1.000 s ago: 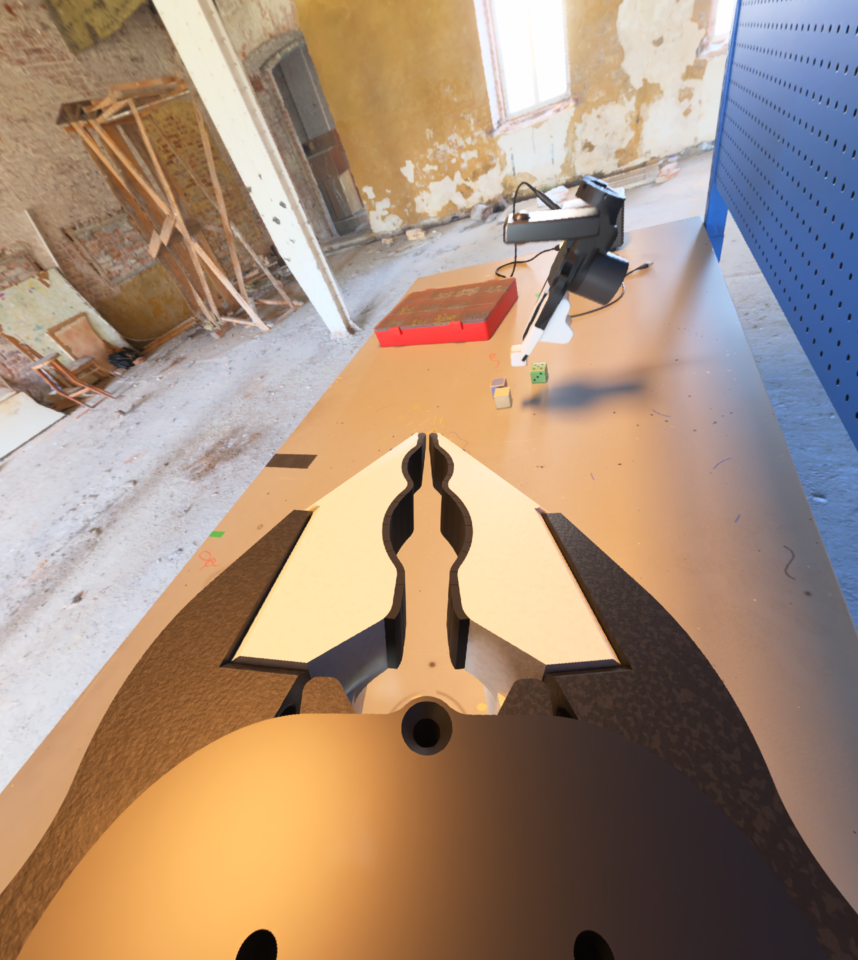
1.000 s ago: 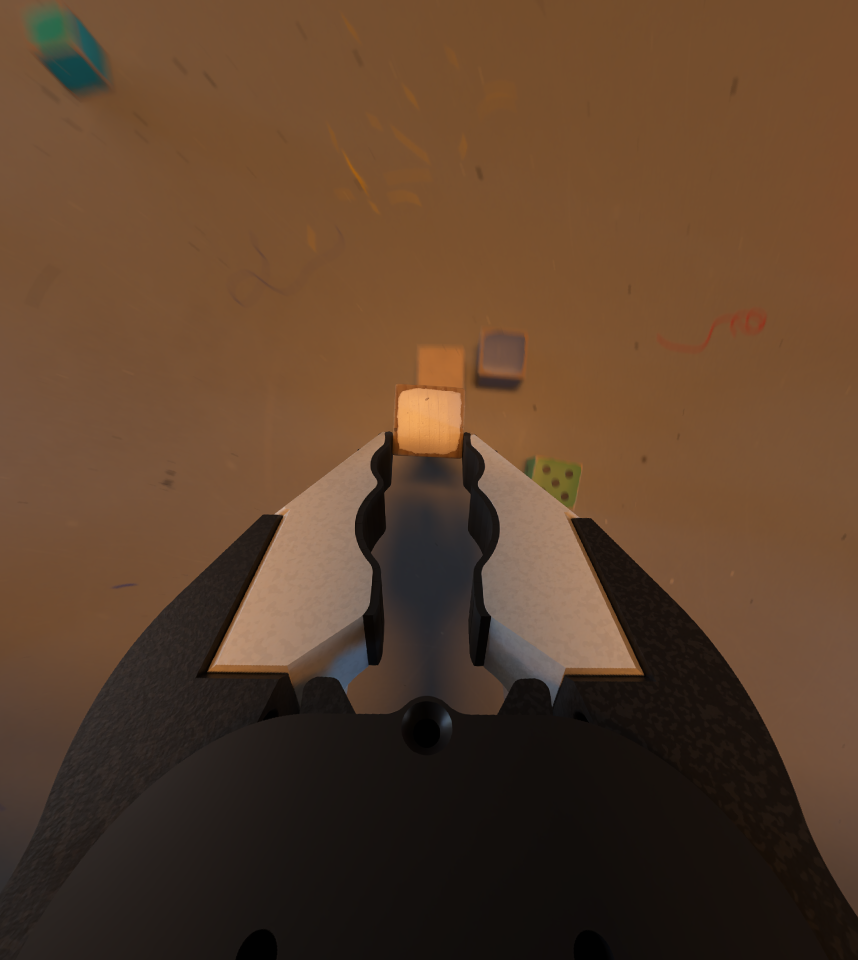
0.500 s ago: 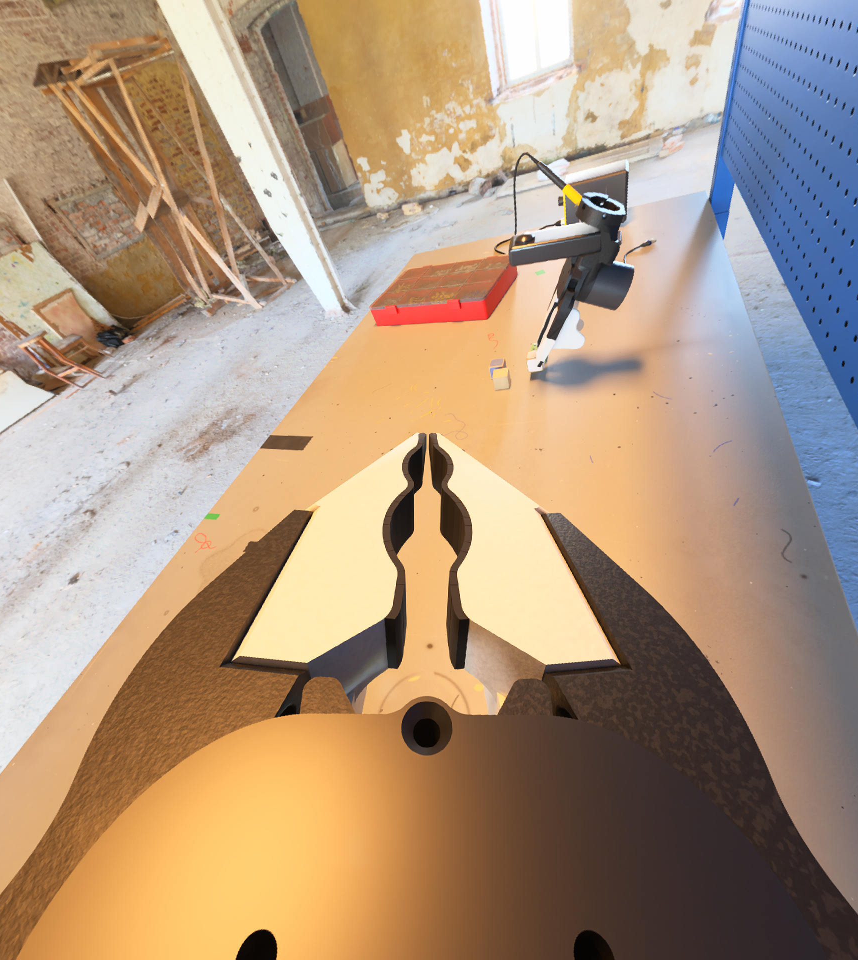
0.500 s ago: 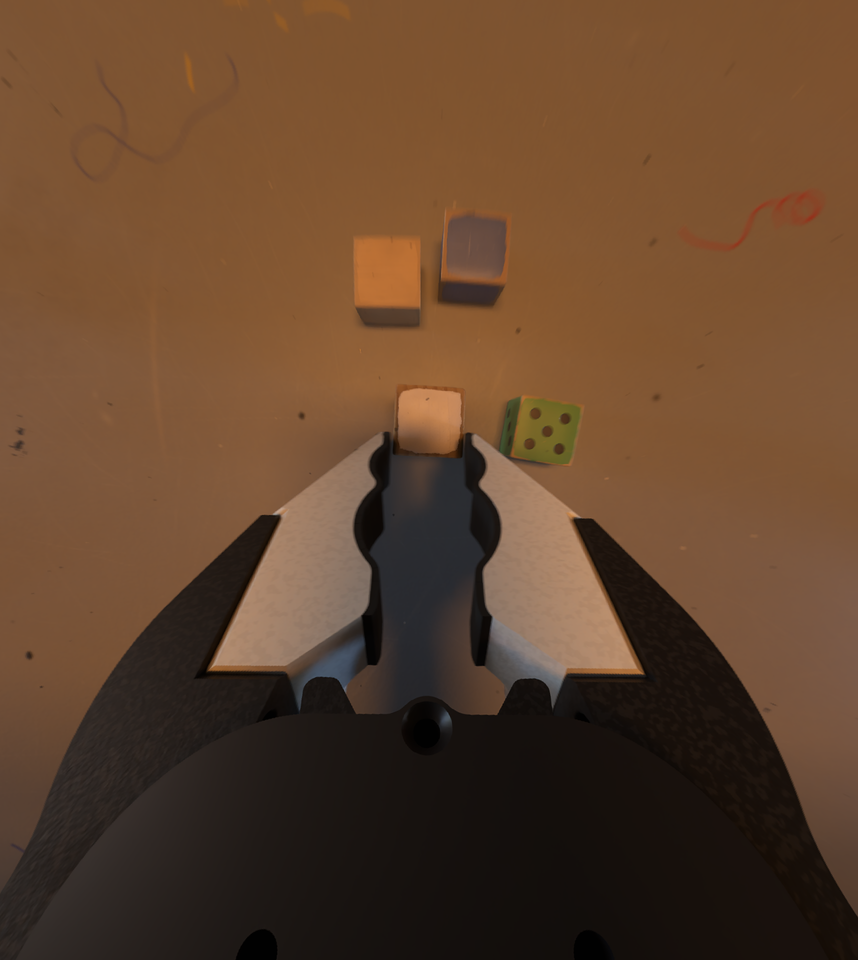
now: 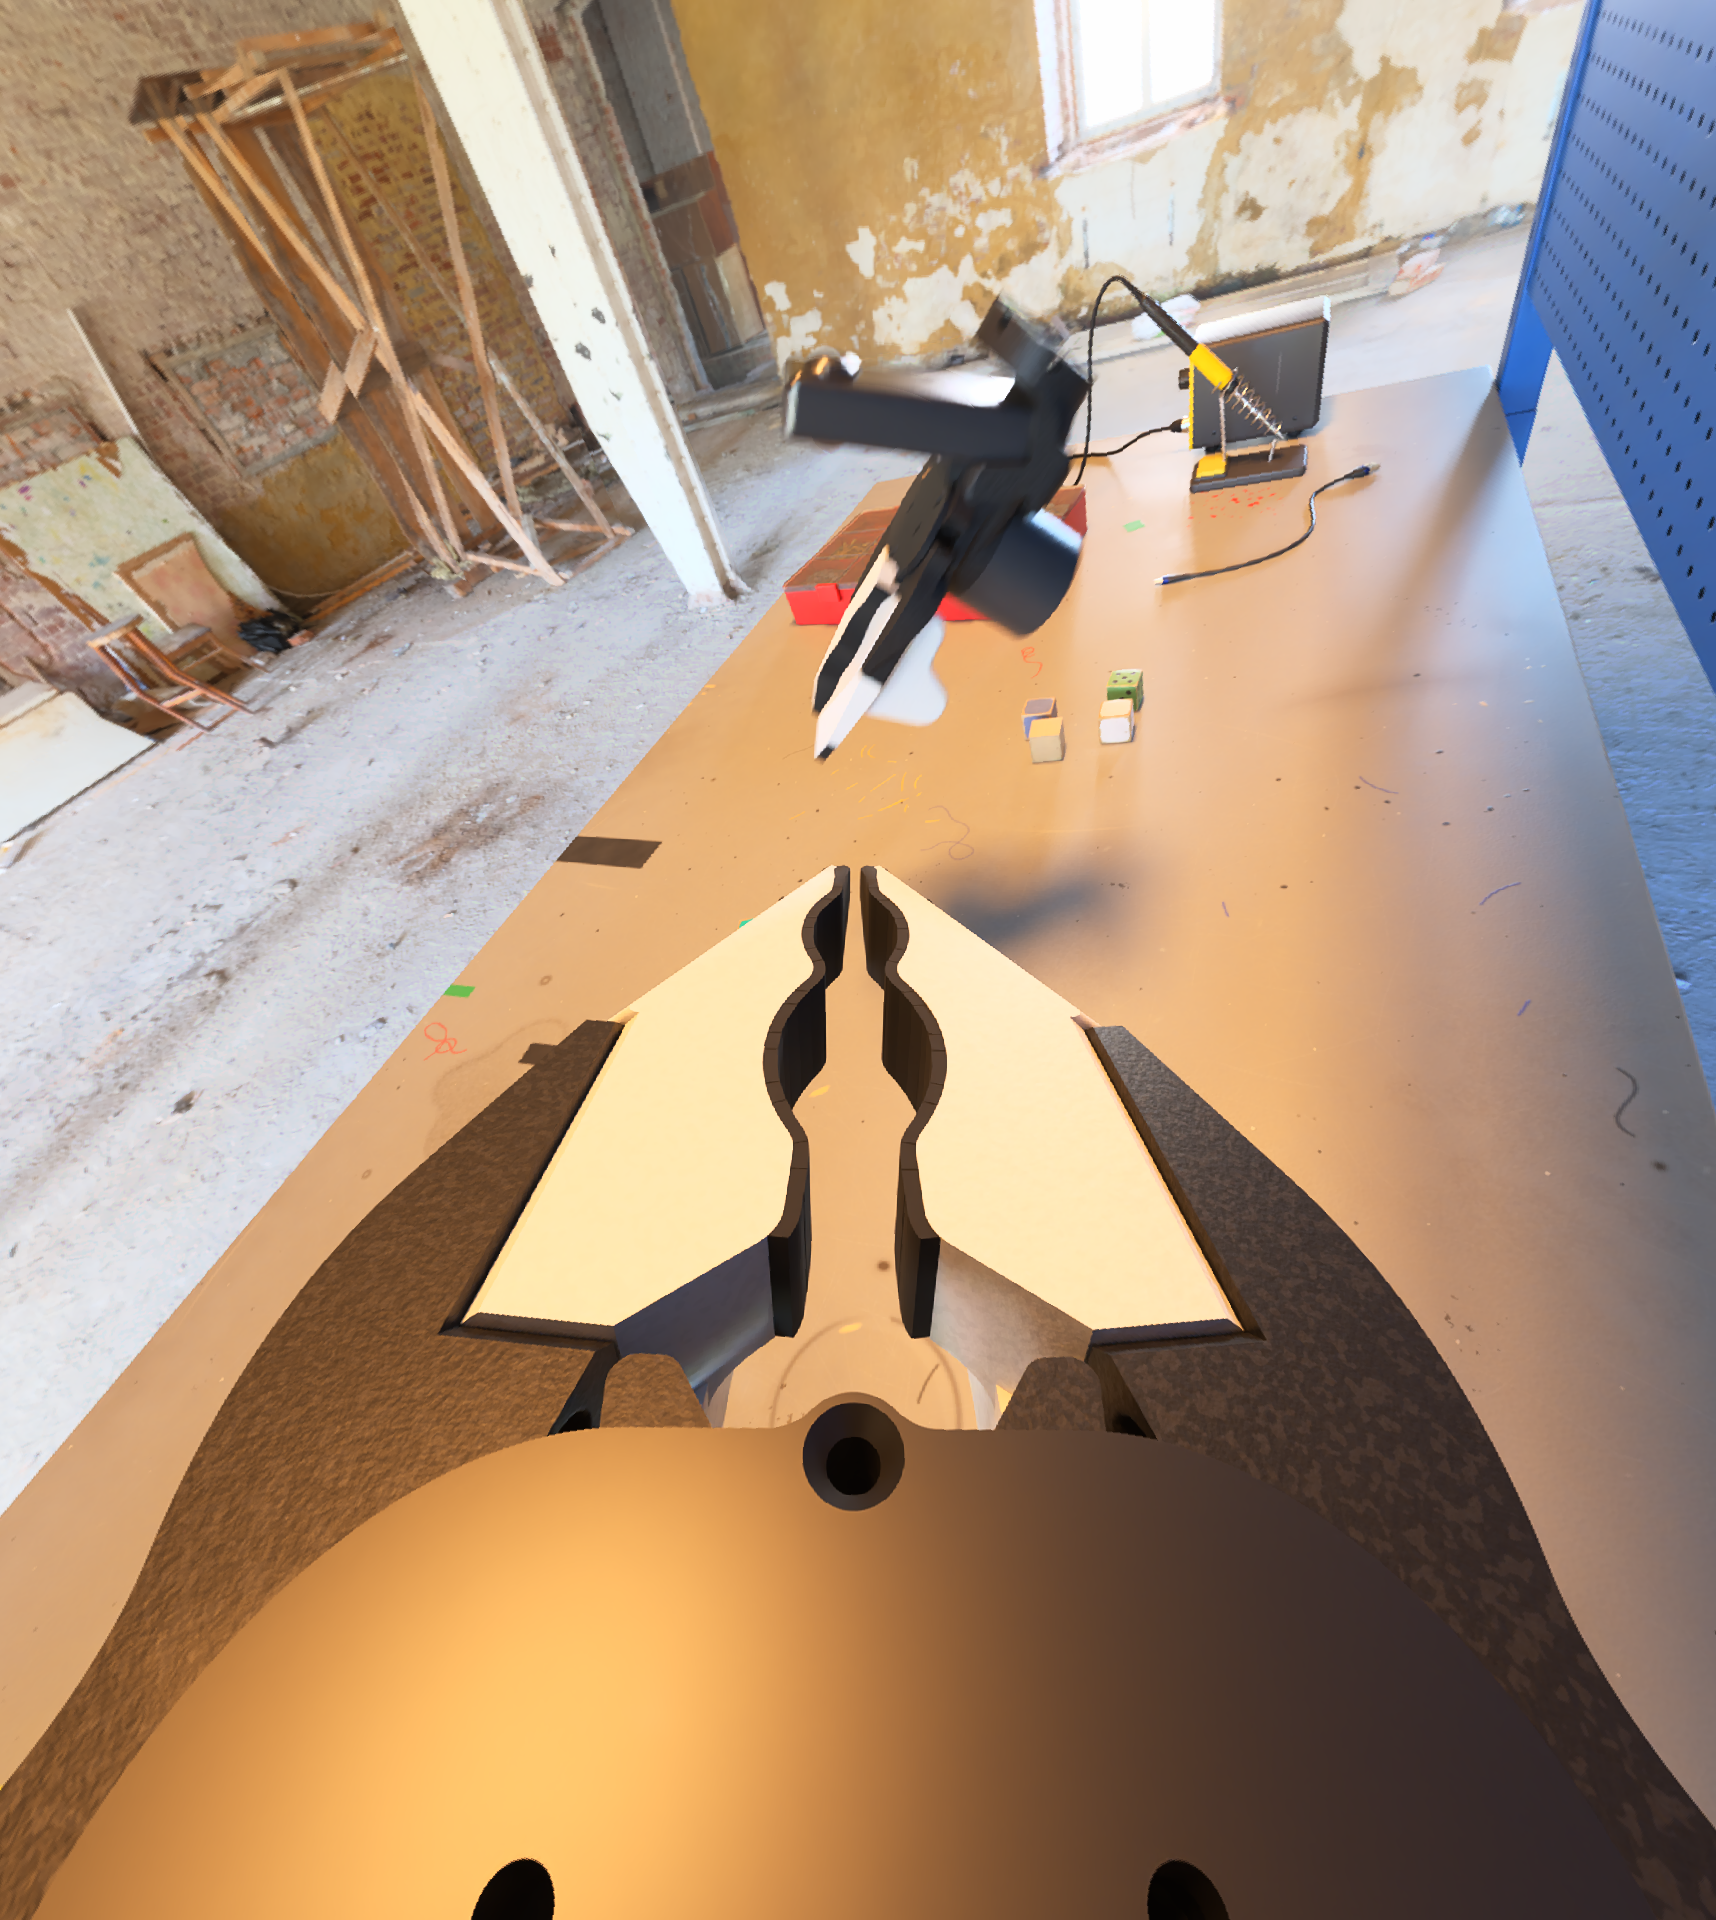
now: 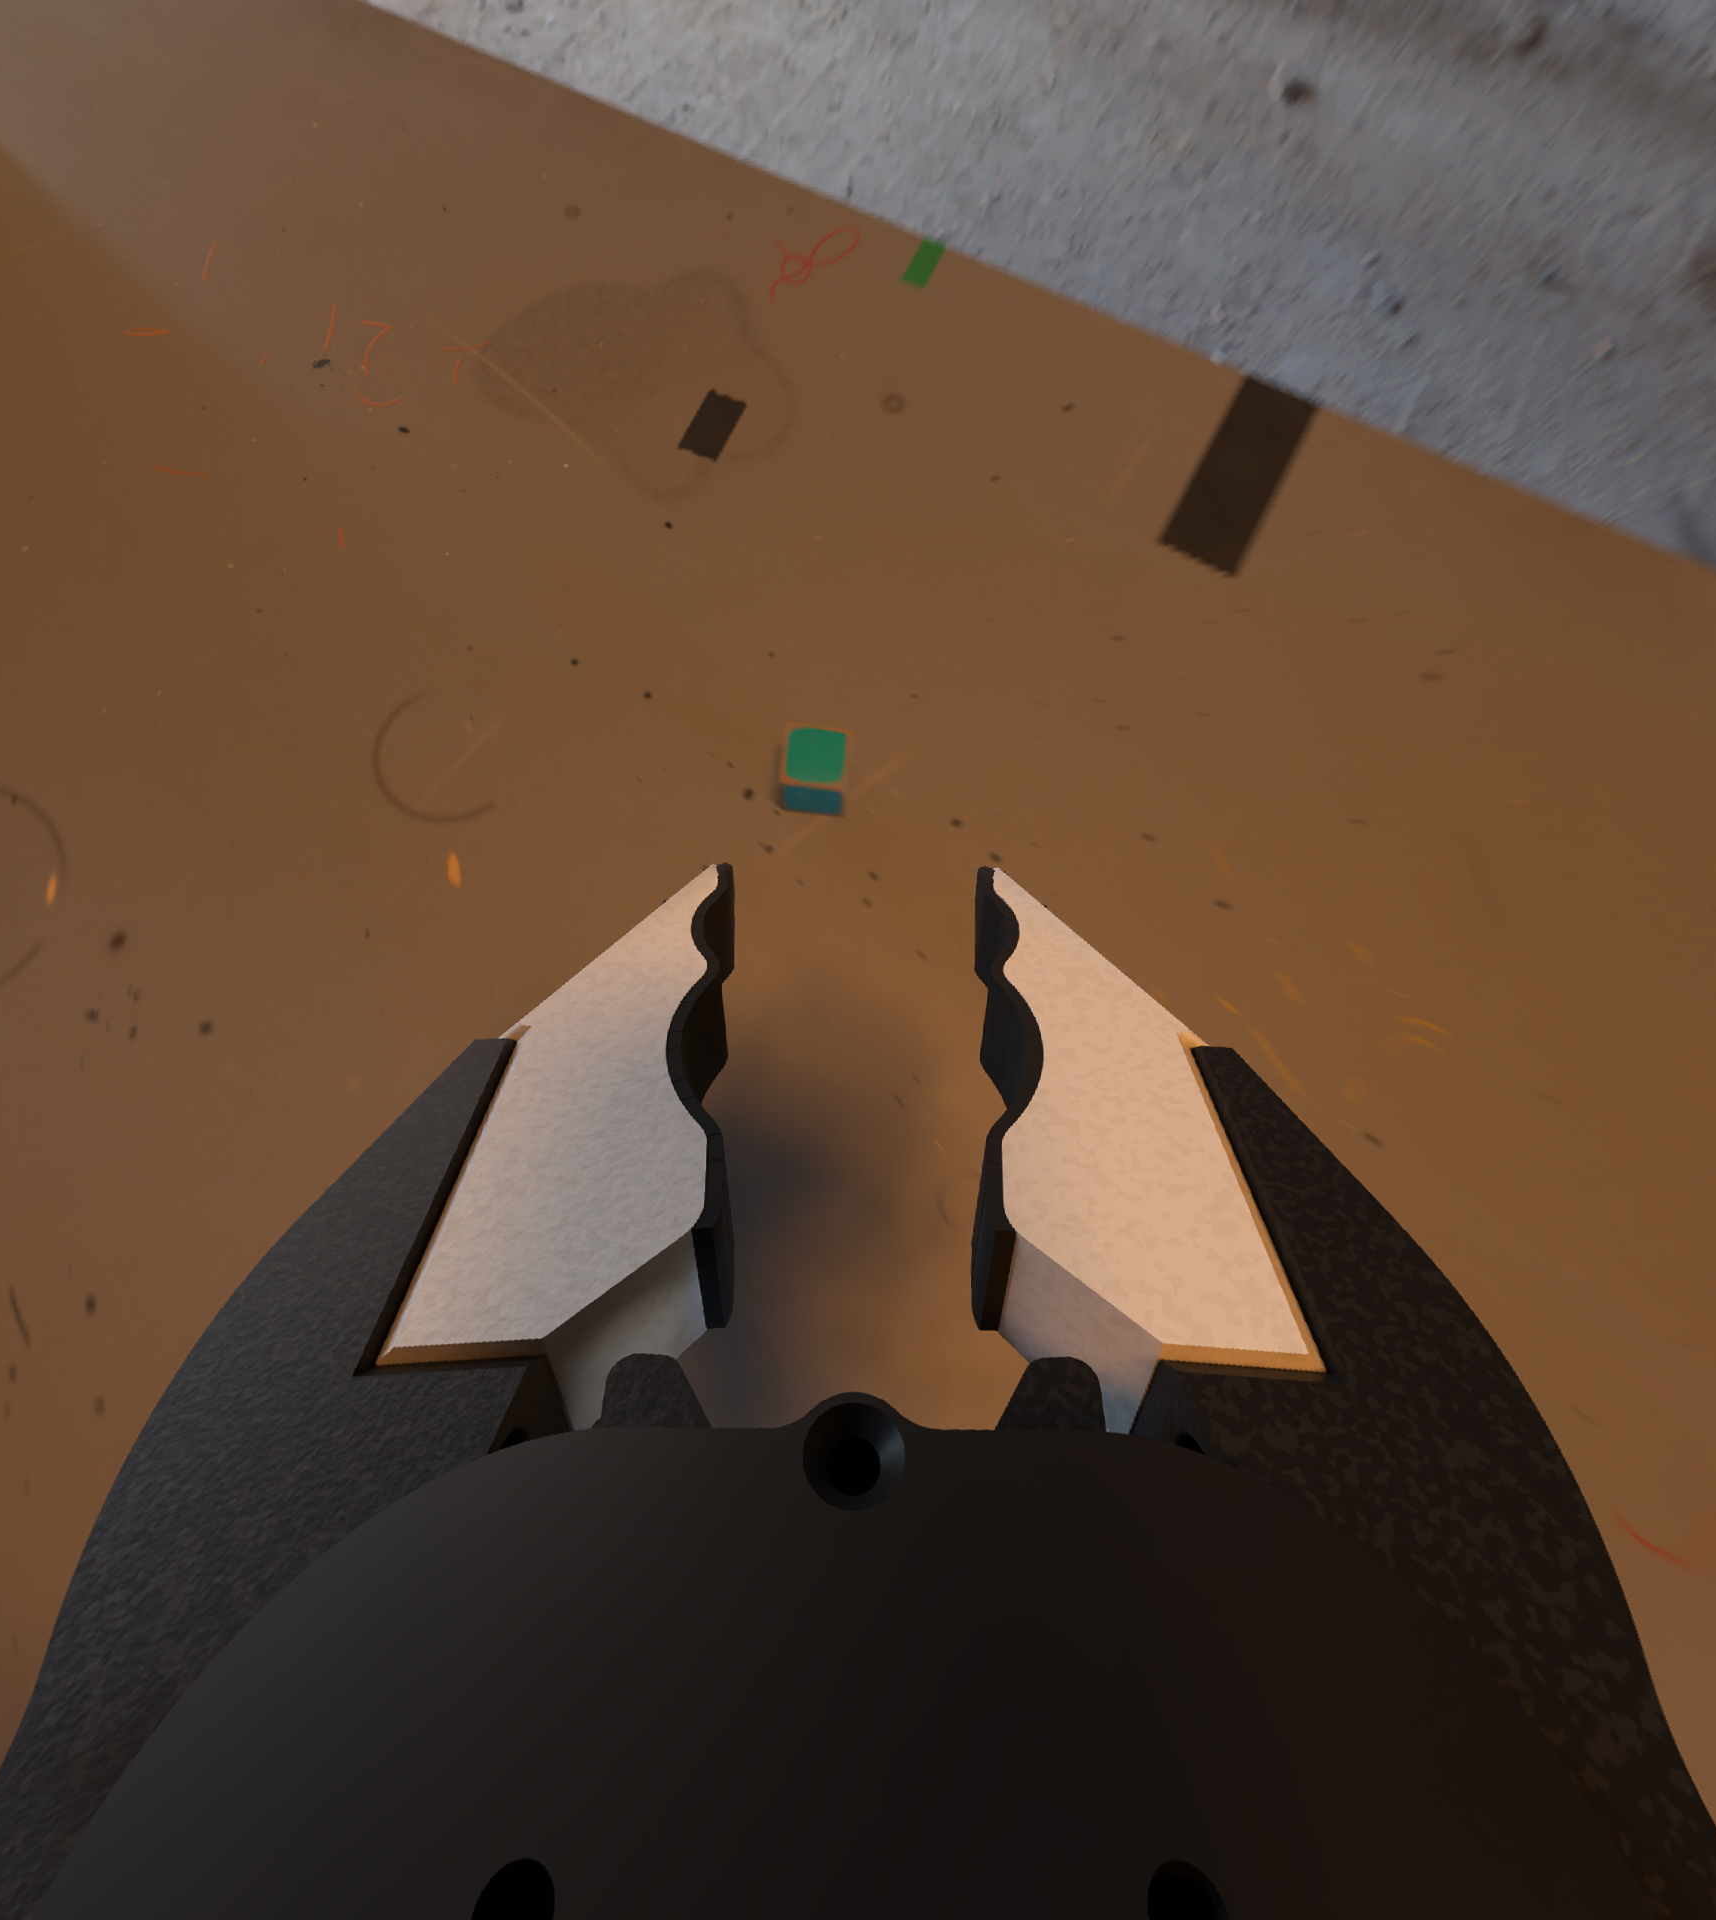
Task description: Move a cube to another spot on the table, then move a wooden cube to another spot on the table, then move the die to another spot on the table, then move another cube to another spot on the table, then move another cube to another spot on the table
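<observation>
Scuffed brown tabletop. Right gripper spread, empty, facing small green-topped teal cube just ahead: likely next pick; needs descent, straddle, squeeze. Left gripper pressed together, idle.

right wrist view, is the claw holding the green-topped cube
No, the right claw is open and empty, and the green-topped cube sits on the table ahead of its fingertips.

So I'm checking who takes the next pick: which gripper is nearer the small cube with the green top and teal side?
Right. The right gripper hangs open just short of the green-topped cube; the left gripper cannot see it.
</observation>
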